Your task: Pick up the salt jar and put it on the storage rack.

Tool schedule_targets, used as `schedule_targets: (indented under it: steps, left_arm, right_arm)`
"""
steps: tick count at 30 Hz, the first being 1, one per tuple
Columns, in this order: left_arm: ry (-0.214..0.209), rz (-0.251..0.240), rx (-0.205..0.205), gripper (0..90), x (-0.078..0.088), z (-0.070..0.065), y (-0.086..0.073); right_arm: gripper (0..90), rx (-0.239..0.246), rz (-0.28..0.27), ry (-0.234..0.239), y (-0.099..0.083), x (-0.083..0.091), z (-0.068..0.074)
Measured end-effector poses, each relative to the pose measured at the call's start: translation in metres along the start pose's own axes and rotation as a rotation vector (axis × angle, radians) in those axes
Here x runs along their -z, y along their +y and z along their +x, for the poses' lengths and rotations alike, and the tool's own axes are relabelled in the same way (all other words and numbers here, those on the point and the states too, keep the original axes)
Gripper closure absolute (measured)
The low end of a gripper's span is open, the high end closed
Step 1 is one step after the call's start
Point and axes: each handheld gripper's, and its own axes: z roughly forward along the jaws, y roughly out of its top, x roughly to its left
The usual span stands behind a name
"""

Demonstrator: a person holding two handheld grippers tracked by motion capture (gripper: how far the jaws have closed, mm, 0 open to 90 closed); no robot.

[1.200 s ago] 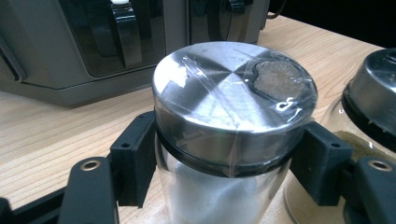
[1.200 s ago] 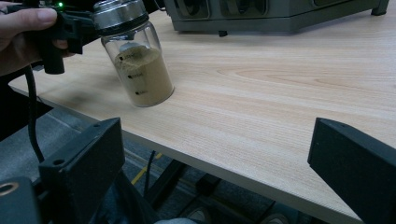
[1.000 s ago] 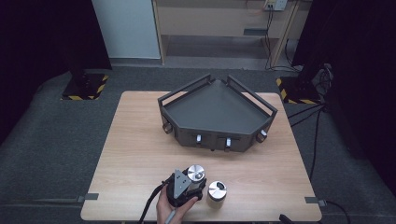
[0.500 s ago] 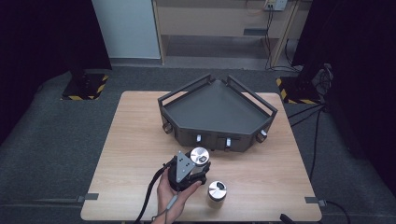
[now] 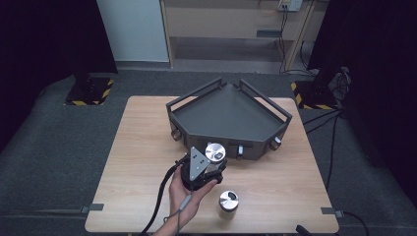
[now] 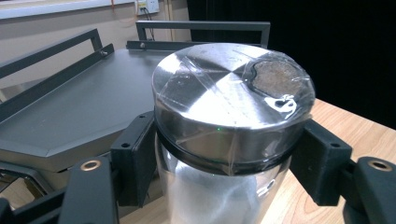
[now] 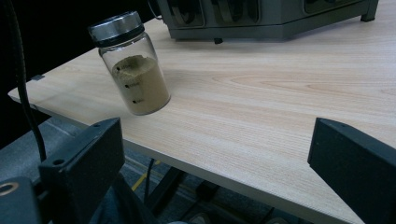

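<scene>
My left gripper (image 5: 209, 166) is shut on a glass jar (image 5: 215, 152) with a round metal lid, gripping it just under the lid. It hangs above the table, close to the front wall of the dark grey wedge-shaped tray (image 5: 226, 115). In the left gripper view the taped lid (image 6: 231, 100) sits between the black pads (image 6: 137, 158), and the tray (image 6: 84, 107) lies behind it. A second jar (image 5: 228, 200) with tan powder stands on the table near the front edge. My right gripper (image 7: 219, 158) is open below the table's edge, with that jar (image 7: 130, 65) ahead of it to the left.
The tray has raised rail sides and knobs (image 5: 274, 143) along its front wall. The wooden table (image 5: 142, 147) has bare surface to the left and right. A cable (image 5: 160, 201) trails from the left gripper over the front edge. Dark floor surrounds the table.
My left gripper has lifted its jar off the table and carried it away from the second jar, toward the tray's front. The second jar has stayed where it stood.
</scene>
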Motion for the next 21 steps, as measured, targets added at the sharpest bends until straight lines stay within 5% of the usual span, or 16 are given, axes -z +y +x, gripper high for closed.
schedule_targets:
  steps: [12,21]
  left_arm:
    - [0.006,0.025,0.017,30.5,-0.005,0.009,0.026]
    - [0.016,0.038,-0.026,30.4,-0.021,0.017,0.050]
  right_arm:
    - [4.3,0.000,0.000,-0.004,0.000,0.000,0.001]
    - [4.3,0.000,0.002,-0.007,0.000,0.000,0.000]
